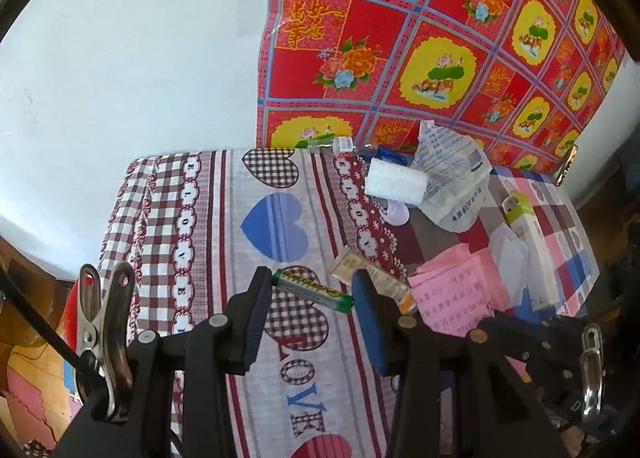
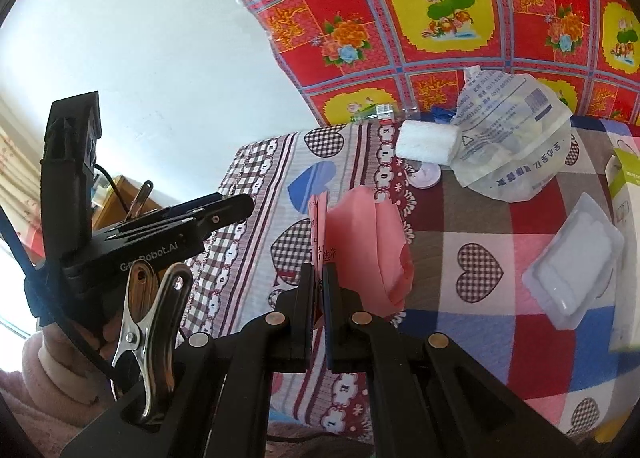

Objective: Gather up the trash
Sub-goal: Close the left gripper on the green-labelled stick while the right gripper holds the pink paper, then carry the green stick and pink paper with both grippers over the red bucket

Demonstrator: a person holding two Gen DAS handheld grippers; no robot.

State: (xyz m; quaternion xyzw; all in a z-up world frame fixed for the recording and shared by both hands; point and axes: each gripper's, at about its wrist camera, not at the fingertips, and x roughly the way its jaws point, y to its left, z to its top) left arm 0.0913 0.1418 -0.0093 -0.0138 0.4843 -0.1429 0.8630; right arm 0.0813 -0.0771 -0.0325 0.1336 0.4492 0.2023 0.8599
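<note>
Above the cloth-covered bench [image 1: 208,226], a green battery [image 1: 313,291] is clamped end to end between the pads of the left hand-held gripper [image 1: 308,294] and carried clear of the cloth. Pink paper [image 2: 360,242] is pinched in the clenched right hand-held gripper [image 2: 319,278] and stands upright from it. Farther back, a clear plastic bag [image 2: 516,138], a white roll [image 2: 426,144] and what seems to be a small bottle [image 1: 340,145] are left lying on the bench.

green battery [image 1: 312,290]: held level above tablecloth | pink paper [image 2: 362,242]: folded, clamped upright
</note>
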